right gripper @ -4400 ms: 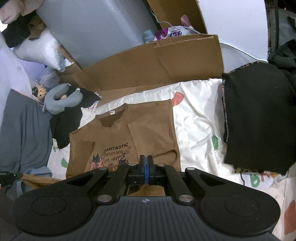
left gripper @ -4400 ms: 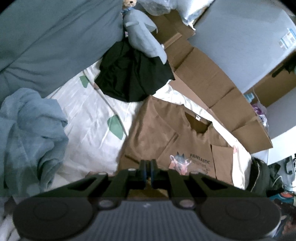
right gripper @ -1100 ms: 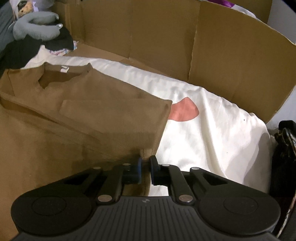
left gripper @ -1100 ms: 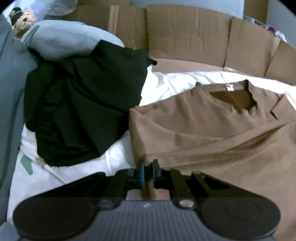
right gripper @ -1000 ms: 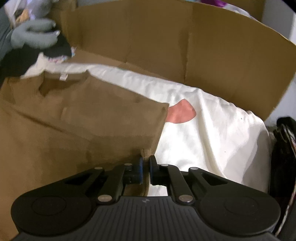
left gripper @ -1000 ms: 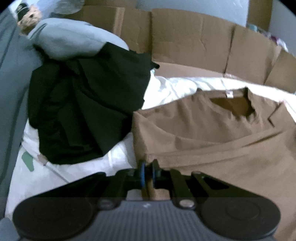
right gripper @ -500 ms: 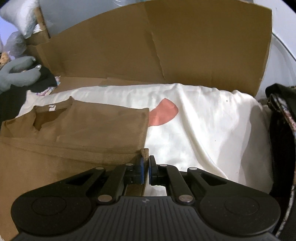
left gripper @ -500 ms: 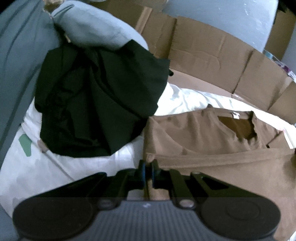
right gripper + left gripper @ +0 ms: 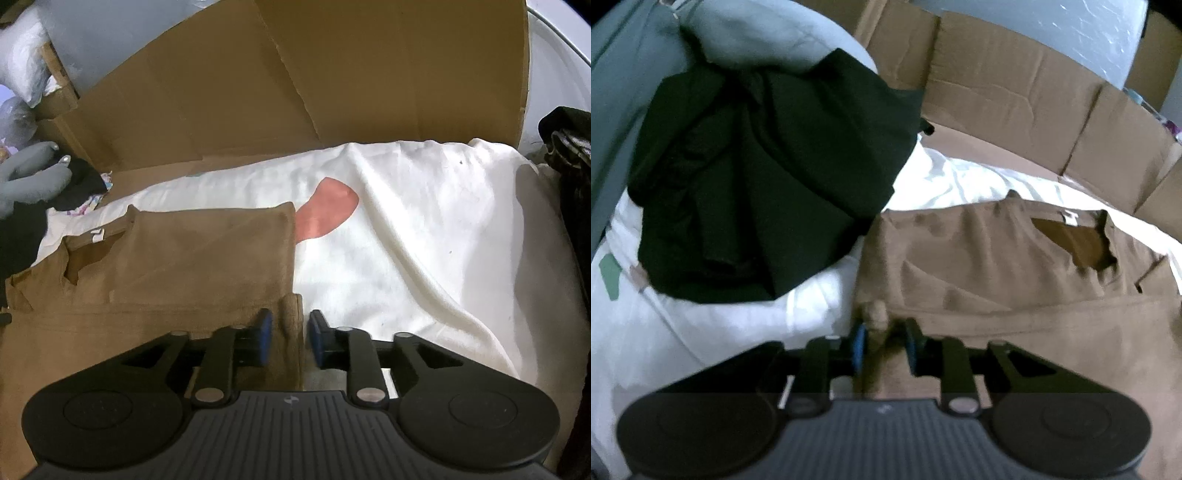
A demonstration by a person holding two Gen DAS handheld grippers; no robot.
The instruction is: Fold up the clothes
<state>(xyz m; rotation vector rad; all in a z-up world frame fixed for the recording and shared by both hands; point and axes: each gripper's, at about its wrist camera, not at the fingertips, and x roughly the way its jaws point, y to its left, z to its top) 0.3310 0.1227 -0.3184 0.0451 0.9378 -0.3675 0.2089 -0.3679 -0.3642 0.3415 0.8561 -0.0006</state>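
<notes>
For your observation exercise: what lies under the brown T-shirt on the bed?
The brown T-shirt lies on a white sheet printed with a pink patch, whose edge slips under the shirt. The shirt's lower part is folded over its front, so anything on that front is covered.

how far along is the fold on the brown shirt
Done: the brown t-shirt lies on the white sheet with its lower part folded up towards the collar. In hand: the left hand-held gripper and right hand-held gripper have just been opening, with the folded edge's corners loose between their jaws. Left: the black garment remains crumpled.
</notes>
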